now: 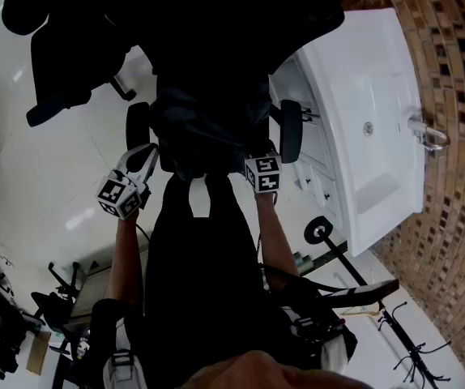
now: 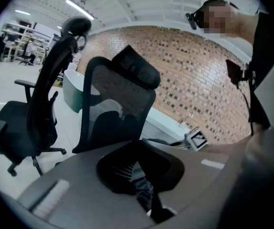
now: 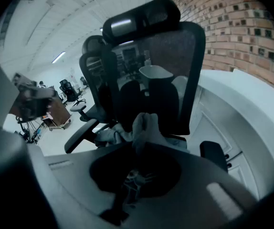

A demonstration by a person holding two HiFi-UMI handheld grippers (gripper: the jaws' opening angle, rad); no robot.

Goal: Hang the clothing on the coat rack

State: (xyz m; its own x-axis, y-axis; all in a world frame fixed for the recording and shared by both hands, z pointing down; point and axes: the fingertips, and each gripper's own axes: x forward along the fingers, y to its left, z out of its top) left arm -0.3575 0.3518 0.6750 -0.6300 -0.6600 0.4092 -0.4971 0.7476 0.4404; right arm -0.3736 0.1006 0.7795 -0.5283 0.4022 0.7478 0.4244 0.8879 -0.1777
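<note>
A dark garment (image 1: 208, 128) hangs between my two grippers over the seat of a black office chair (image 1: 216, 23). At the garment's left edge my left gripper (image 1: 153, 159) is shut, and the left gripper view shows dark cloth pinched in my left gripper (image 2: 144, 190). My right gripper (image 1: 262, 160) holds the garment's right edge. In the right gripper view a grey fold of the cloth (image 3: 145, 128) stands up out of my right gripper (image 3: 132, 182). A black coat rack (image 1: 378, 314) stands on the floor at the lower right, apart from both grippers.
A white sink counter (image 1: 362, 112) with a tap (image 1: 427, 132) runs along a brick wall (image 1: 459, 217) on the right. The chair's mesh back (image 3: 161, 70) rises right in front of both grippers. A second office chair (image 2: 36, 113) stands at the left. Cables and gear (image 1: 6, 314) lie at the lower left.
</note>
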